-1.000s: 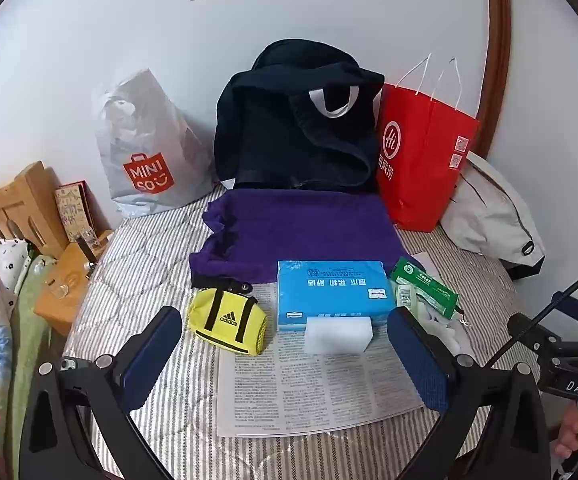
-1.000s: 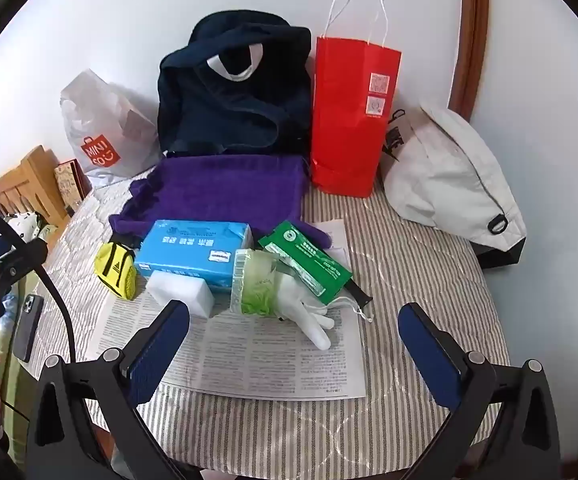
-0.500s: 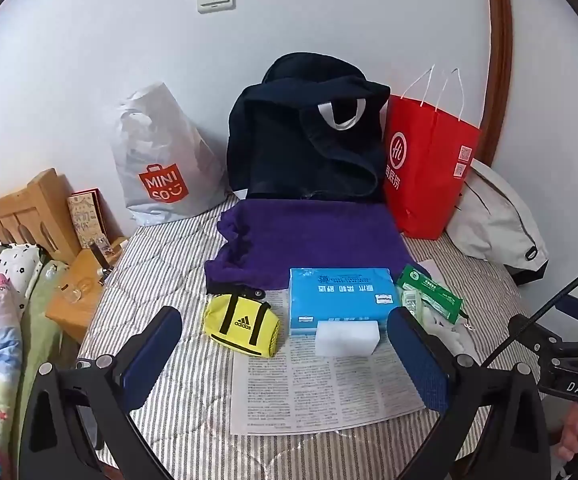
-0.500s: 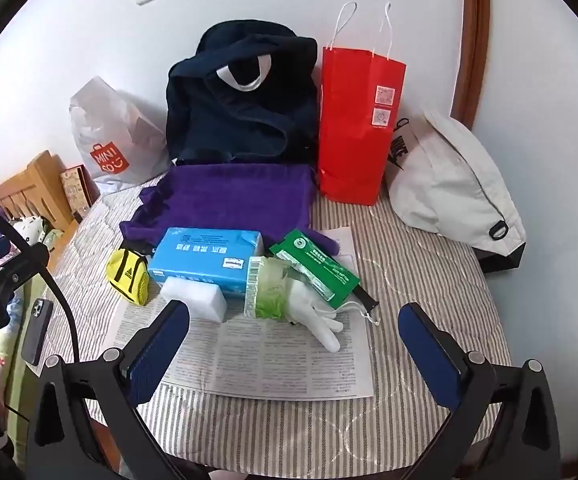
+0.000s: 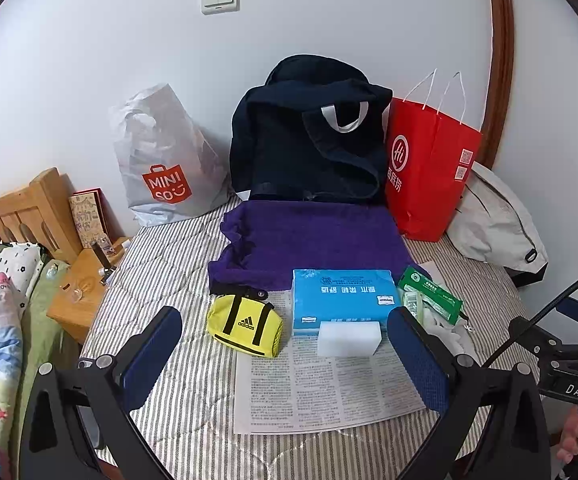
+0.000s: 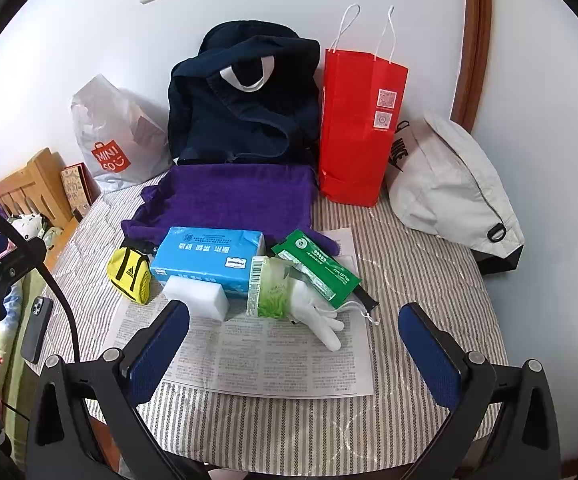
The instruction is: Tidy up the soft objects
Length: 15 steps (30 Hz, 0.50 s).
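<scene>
Left gripper (image 5: 285,354): held wide, nothing between the jaws | right gripper (image 6: 293,346): held wide, nothing held | white sponge block (image 5: 349,338): on the printed sheet (image 5: 321,392), touching the blue tissue pack (image 5: 343,294), long axis crosswise to the view | lies just ahead of left gripper, judged the nearer one.

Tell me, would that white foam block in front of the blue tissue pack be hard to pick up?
Probably not. The white foam block looks light and squashy, so it would likely dent when squeezed. Its flat faces suggest it won't roll, though a push might slide it over the printed paper sheet.
</scene>
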{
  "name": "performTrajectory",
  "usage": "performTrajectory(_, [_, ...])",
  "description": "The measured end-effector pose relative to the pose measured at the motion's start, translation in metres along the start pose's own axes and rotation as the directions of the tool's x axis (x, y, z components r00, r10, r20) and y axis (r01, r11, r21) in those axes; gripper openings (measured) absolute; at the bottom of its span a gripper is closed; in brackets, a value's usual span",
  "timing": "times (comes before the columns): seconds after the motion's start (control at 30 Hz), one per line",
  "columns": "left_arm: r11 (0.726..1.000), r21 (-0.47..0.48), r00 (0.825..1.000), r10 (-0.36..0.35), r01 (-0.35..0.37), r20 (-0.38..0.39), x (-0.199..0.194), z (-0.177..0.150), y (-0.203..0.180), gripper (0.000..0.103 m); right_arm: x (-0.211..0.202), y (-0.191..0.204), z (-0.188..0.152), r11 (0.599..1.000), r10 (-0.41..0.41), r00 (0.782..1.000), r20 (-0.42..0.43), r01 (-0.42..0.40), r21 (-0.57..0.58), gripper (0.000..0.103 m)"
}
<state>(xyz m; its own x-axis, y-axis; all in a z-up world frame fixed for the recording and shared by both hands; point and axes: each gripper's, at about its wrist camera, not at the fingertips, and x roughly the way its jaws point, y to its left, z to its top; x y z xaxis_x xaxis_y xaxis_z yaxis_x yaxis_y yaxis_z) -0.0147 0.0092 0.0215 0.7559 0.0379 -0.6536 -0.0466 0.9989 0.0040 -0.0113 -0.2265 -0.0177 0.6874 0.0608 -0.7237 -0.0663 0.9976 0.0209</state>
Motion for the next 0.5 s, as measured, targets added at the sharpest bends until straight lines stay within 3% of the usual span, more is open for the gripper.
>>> performTrajectory(0.5, [1.0, -0.006, 1.0, 0.002, -0.002, 0.003, 0.0004, -0.0018, -0.0006, 0.103, -0.0006, -0.0007, 0.0016, 1.0, -0.004, 1.0, 0.0, 0.004, 0.006, 0.103])
